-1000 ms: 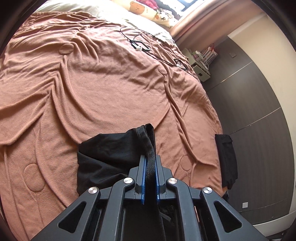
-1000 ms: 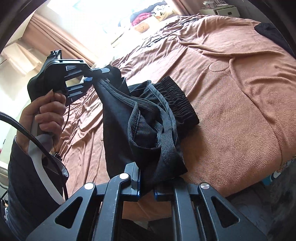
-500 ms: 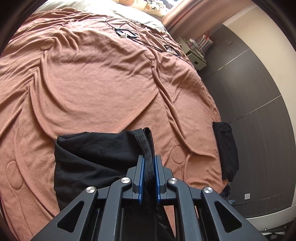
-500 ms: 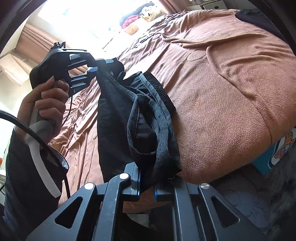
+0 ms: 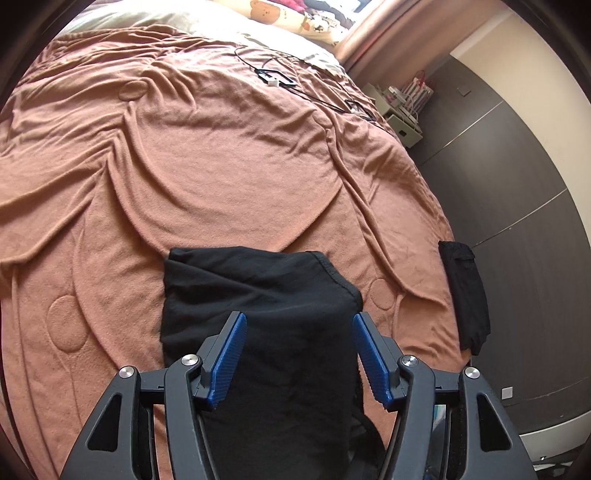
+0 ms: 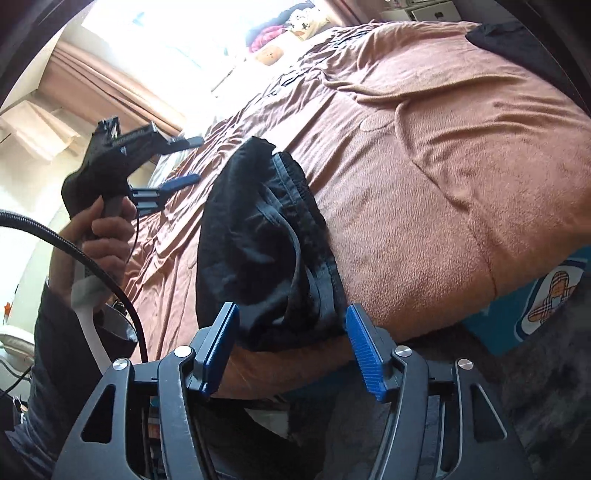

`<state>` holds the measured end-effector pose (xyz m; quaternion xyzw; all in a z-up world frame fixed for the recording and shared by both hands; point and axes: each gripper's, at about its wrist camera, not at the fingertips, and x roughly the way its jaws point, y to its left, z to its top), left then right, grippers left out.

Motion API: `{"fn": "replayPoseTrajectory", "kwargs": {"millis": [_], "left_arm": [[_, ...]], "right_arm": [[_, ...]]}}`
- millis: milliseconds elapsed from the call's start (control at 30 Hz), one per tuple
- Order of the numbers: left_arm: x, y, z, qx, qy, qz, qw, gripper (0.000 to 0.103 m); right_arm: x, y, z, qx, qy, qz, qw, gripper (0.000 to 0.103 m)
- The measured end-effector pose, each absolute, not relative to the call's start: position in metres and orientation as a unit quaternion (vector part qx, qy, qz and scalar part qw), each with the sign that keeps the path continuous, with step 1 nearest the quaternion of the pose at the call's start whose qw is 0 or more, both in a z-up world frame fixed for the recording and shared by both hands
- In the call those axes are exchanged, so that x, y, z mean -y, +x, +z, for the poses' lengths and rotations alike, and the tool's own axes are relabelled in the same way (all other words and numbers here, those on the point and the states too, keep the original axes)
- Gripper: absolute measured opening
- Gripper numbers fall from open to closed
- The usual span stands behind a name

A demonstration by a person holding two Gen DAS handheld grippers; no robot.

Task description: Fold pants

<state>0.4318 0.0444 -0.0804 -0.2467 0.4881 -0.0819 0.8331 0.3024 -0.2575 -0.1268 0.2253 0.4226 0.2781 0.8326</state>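
Observation:
The black pants (image 5: 258, 291) lie folded in a heap on the brown blanket (image 5: 221, 166) near the bed's front edge; they also show in the right wrist view (image 6: 266, 243) with the waistband on the right side. My left gripper (image 5: 297, 323) is open, its blue pads (image 5: 231, 354) spread just above the pants. It also shows in the right wrist view (image 6: 190, 160), held by a hand, lifted off the cloth. My right gripper (image 6: 290, 321) is open at the bed's edge, pads either side of the pants' near end.
Another black garment (image 5: 465, 291) lies at the bed's right edge. Black cables (image 5: 280, 77) and pillows (image 5: 295, 14) lie at the far end. A nightstand (image 5: 402, 110) and dark wardrobe doors (image 5: 517, 184) stand to the right.
Both grippers were shut on the pants and holding them up; both have opened and the pants have dropped onto the blanket. The left gripper has drawn back from the cloth.

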Motion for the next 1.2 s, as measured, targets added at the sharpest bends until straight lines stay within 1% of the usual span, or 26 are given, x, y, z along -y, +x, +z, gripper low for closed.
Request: {"fn": "replayPoseTrajectory", "kwargs": {"millis": [200, 467, 733, 900, 933, 967, 1100, 1167, 1200], "left_arm": [[-0.062, 0.399, -0.091, -0.492, -0.253, -0.065, 0.831, 0.062], [-0.078, 0.353, -0.111, -0.497, -0.270, -0.042, 0.824, 0.062], [-0.084, 0.319, -0.138, -0.504, -0.300, -0.027, 0.810, 0.062], [-0.086, 0.306, -0.148, -0.504, -0.317, -0.021, 0.803, 0.062], [-0.085, 0.303, -0.149, -0.503, -0.319, -0.020, 0.803, 0.062], [-0.086, 0.301, -0.151, -0.502, -0.322, -0.018, 0.802, 0.062], [-0.086, 0.297, -0.156, -0.500, -0.335, -0.018, 0.798, 0.061], [-0.085, 0.296, -0.159, -0.501, -0.339, -0.019, 0.796, 0.058], [-0.085, 0.295, -0.160, -0.502, -0.340, -0.020, 0.795, 0.057]], "right_arm": [[0.256, 0.325, -0.106, -0.407, 0.188, 0.308, 0.839, 0.059], [0.218, 0.372, -0.099, -0.408, 0.104, 0.357, 0.834, 0.059], [0.177, 0.418, -0.107, -0.424, 0.047, 0.384, 0.819, 0.059], [0.158, 0.430, -0.111, -0.431, 0.023, 0.398, 0.809, 0.059], [0.154, 0.433, -0.112, -0.434, 0.017, 0.399, 0.808, 0.055], [0.150, 0.434, -0.112, -0.437, 0.012, 0.400, 0.806, 0.049], [0.138, 0.433, -0.113, -0.442, -0.017, 0.401, 0.802, 0.038], [0.132, 0.435, -0.114, -0.448, -0.028, 0.397, 0.801, 0.018], [0.131, 0.436, -0.114, -0.451, -0.028, 0.397, 0.799, 0.013]]}}
